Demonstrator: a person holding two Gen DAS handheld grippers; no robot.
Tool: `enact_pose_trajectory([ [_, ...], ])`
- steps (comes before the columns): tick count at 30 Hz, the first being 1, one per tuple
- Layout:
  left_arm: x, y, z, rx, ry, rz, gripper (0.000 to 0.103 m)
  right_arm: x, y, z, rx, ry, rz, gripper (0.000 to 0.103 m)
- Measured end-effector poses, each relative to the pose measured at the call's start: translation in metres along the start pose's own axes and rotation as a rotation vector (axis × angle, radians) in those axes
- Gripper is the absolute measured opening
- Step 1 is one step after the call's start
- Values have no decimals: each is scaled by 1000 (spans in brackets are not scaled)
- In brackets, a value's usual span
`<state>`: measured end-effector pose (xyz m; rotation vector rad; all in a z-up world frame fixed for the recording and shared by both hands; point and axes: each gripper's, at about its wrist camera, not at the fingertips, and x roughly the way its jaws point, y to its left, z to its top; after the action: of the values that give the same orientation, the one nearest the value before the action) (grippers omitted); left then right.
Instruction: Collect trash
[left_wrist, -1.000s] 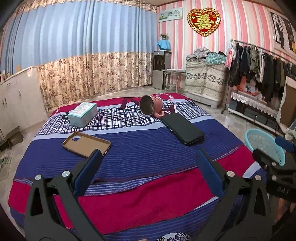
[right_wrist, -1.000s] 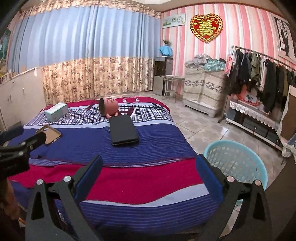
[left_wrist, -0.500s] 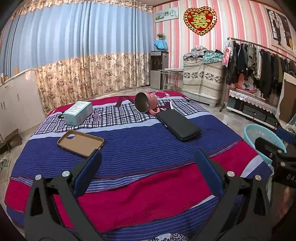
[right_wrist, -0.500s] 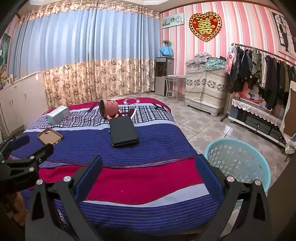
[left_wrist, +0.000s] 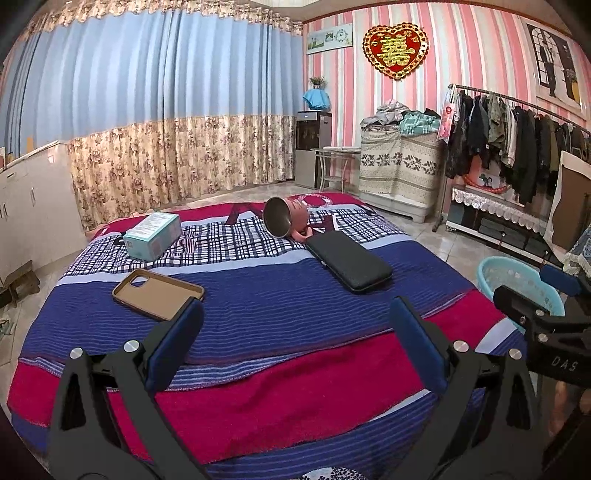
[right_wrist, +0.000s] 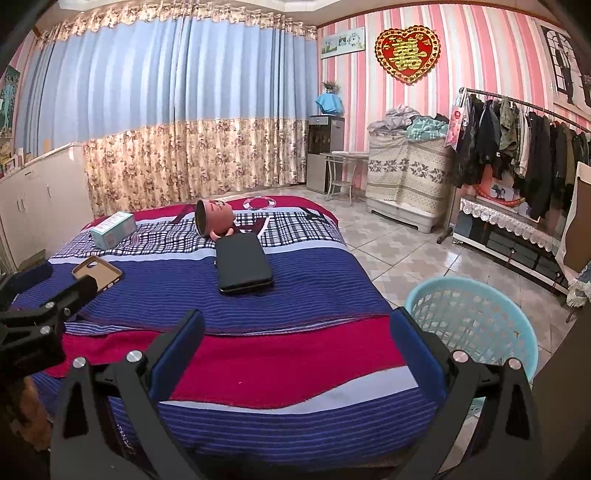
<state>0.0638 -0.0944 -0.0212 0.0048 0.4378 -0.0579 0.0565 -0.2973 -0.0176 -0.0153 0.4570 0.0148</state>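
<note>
Both claws, left claw (left_wrist: 295, 332) and right claw (right_wrist: 295, 332), wide, empty, above bed (left_wrist: 258, 369); basket (right_wrist: 476, 321) beside bed.

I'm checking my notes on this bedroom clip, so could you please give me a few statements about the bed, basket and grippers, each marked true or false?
1. Both the left gripper and right gripper are open and empty. True.
2. The pink cup stands upright. False: it lies on its side.
3. The blue basket stands on the floor beside the bed. True.
4. The phone case lies inside the basket. False: it lies on the bed.
</note>
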Motion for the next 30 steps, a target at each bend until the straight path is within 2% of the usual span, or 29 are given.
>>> enact_pose_trajectory([
  [30, -5, -1, 0, 1, -22, 8, 98, 0, -4, 0, 16, -11, -11, 98],
])
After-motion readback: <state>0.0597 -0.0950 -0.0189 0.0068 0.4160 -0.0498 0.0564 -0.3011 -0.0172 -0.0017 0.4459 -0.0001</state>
